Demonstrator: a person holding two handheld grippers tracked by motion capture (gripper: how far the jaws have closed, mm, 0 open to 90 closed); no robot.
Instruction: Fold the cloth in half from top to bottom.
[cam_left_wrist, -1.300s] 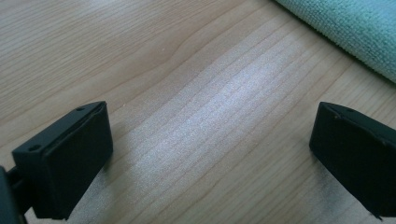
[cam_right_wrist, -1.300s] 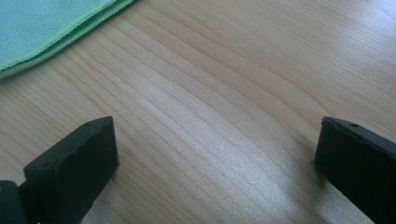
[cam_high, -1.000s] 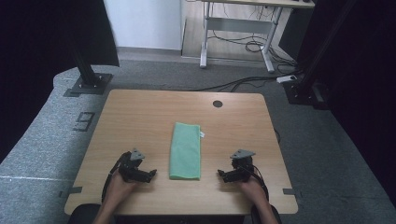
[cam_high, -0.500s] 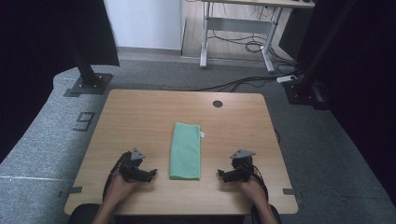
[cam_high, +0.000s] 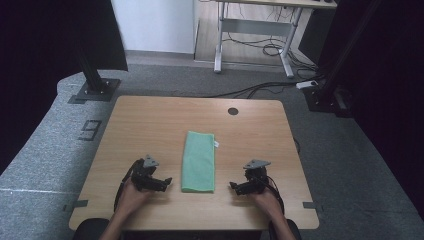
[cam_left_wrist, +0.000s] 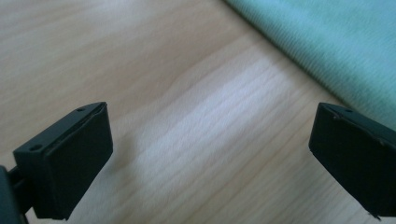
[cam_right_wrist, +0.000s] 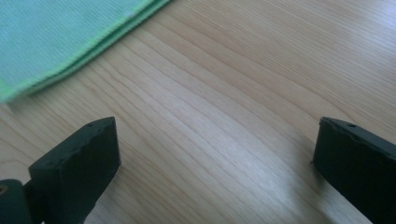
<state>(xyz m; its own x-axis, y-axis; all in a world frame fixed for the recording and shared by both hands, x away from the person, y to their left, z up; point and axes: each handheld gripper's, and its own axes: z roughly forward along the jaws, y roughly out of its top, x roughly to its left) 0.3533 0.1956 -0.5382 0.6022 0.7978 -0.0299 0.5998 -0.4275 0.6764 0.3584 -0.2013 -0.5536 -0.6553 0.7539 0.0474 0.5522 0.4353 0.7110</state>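
Cloth (cam_high: 199, 161) on table (cam_high: 150, 125), between grippers

**A lab or recording studio, not a home**

A bare wooden table (cam_high: 150, 125) stands on grey carpet (cam_high: 45, 160) marked with tape. Black curtains (cam_high: 45, 35) hang at upper left and right, with stand bases (cam_high: 95, 90) bolted beside them; cables (cam_high: 255, 47) trail under a desk frame (cam_high: 252, 30) at top centre.

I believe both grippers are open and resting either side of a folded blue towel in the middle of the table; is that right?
Not quite: the towel is green, not blue, as the high view shows. The left gripper and right gripper are indeed open, either side of it on the table.
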